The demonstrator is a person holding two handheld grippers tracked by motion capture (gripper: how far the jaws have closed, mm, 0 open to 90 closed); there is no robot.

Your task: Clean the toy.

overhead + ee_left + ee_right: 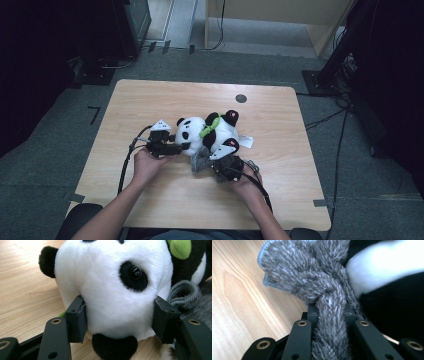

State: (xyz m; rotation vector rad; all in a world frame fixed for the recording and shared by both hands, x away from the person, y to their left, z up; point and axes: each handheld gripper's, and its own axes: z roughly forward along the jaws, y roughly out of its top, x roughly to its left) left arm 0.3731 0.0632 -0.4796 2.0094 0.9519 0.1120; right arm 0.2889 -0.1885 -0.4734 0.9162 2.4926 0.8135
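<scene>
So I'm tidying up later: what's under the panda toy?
The panda toy lies on the wooden table; a grey fuzzy cloth sits at its near side. Anything beneath its body is covered.

no readable text, labels, brands or numbers anywhere

Panda plush black-and-white, green scarf; fuzzy cloth mottled grey; bench pale wood grain.

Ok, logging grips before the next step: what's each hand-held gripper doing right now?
Left hand-held gripper: closed on the plush panda's head.
Right hand-held gripper: closed on the grey fuzzy cloth.
</scene>
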